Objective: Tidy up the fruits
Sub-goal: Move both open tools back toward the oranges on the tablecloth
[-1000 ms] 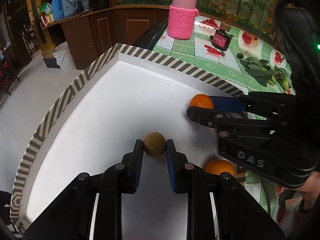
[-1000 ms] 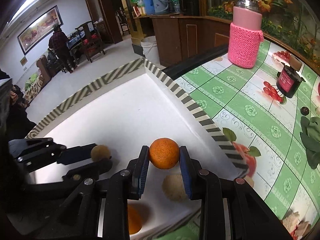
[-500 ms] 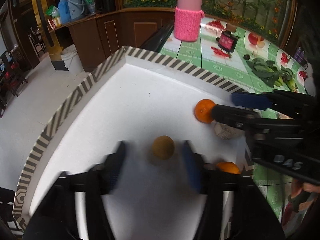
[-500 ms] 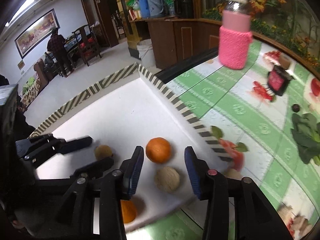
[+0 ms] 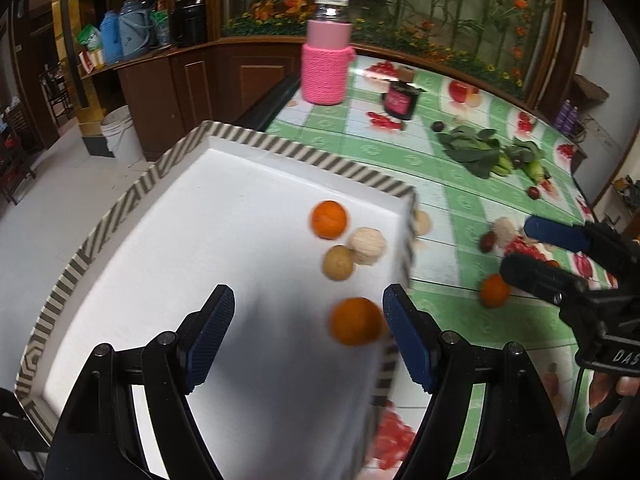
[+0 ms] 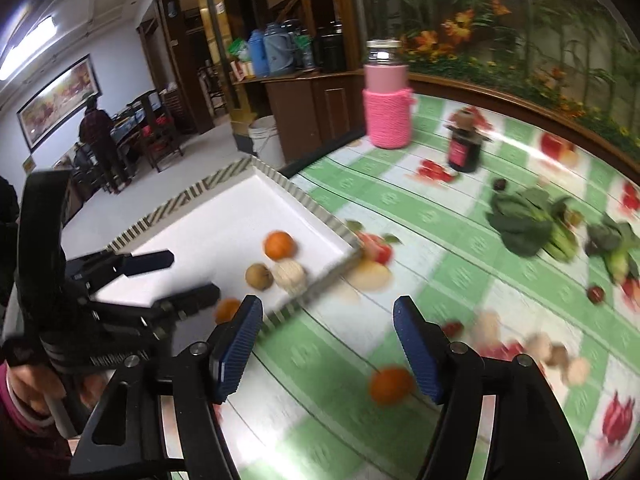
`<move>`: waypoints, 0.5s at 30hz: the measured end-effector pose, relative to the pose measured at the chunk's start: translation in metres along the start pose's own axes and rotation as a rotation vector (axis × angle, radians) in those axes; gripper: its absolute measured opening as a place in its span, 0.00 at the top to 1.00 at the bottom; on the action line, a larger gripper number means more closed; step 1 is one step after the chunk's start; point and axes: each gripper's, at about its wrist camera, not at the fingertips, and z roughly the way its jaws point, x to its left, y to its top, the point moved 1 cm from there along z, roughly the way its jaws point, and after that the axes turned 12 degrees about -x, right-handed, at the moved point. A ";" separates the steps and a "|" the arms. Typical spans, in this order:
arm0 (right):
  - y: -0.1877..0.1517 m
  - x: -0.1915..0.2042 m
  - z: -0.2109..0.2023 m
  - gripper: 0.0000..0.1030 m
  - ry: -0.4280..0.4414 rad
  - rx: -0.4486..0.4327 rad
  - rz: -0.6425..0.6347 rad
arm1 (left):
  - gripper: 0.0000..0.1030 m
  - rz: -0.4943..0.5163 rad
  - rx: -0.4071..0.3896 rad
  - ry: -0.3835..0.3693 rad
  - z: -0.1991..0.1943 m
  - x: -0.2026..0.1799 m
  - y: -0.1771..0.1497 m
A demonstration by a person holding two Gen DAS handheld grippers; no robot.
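A white tray with a striped rim (image 5: 132,196) (image 6: 304,200) holds two oranges (image 5: 329,219) (image 5: 354,321), a brown round fruit (image 5: 338,262) and a pale round fruit (image 5: 367,245). My left gripper (image 5: 308,340) is open and empty above the tray, near the closer orange. My right gripper (image 6: 328,348) is open and empty above the green tablecloth. Another orange (image 6: 389,385) lies on the cloth by its right finger. Small pale and red fruits (image 6: 544,350) lie further right.
A pink knit-covered jar (image 5: 325,68) and a small dark jar (image 5: 398,101) stand at the back of the table. Leafy greens (image 6: 532,224) lie at the right. A white bucket (image 5: 119,134) stands on the floor beyond the tray.
Both grippers opened, let go of the brown fruit and the orange in the tray, and drew back. The right gripper has swung right over the tablecloth.
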 end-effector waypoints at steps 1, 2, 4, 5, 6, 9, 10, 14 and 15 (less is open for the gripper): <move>-0.007 -0.006 -0.008 0.32 -0.018 0.004 0.005 | 0.25 0.002 0.000 -0.009 -0.001 -0.004 -0.001; -0.013 -0.011 -0.013 0.32 -0.033 0.008 0.010 | 0.25 0.004 0.002 -0.017 -0.002 -0.008 -0.002; -0.025 -0.023 -0.024 0.32 -0.062 0.011 0.033 | 0.25 0.009 0.008 -0.033 -0.003 -0.015 -0.005; -0.030 -0.030 -0.030 0.32 -0.074 0.012 0.052 | 0.25 0.012 0.011 -0.042 -0.003 -0.018 -0.006; -0.035 -0.037 -0.034 0.32 -0.085 0.014 0.069 | 0.25 0.016 0.015 -0.049 -0.002 -0.022 -0.008; -0.053 -0.057 -0.049 0.32 -0.129 0.023 0.108 | 0.26 0.033 0.027 -0.075 -0.002 -0.037 -0.012; -0.060 -0.064 -0.055 0.32 -0.144 0.028 0.122 | 0.26 0.039 0.030 -0.081 -0.002 -0.040 -0.012; -0.078 -0.083 -0.070 0.32 -0.175 0.036 0.160 | 0.26 0.075 0.033 -0.102 -0.003 -0.058 -0.015; -0.081 -0.086 -0.073 0.32 -0.179 0.034 0.164 | 0.26 0.086 0.033 -0.111 -0.003 -0.063 -0.015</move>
